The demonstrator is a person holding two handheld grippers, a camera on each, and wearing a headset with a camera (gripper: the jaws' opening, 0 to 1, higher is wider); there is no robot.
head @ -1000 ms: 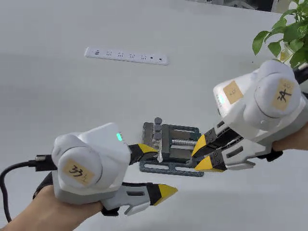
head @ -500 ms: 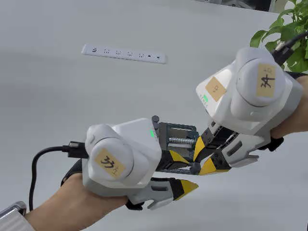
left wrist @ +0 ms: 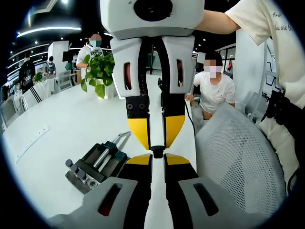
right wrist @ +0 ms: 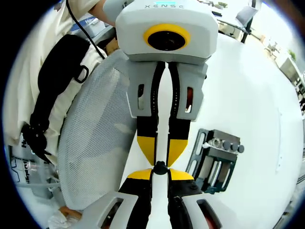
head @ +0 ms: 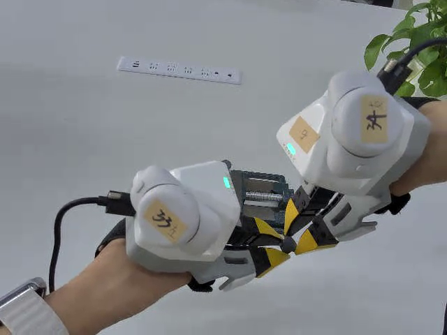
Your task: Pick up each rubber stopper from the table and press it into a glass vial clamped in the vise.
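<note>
The rubber stopper [left wrist: 157, 153] is up in the air just in front of the vise [left wrist: 108, 153], caught right where the two tools meet tip to tip. The left gripper [left wrist: 158, 162] and right gripper [right wrist: 159, 173] both look nipped onto it, jaws nearly together. The vials [right wrist: 228, 145] in the vise have dark tops, so probably already plugged. This one hasn't gone in, and any open vial is too small to spot.
</note>
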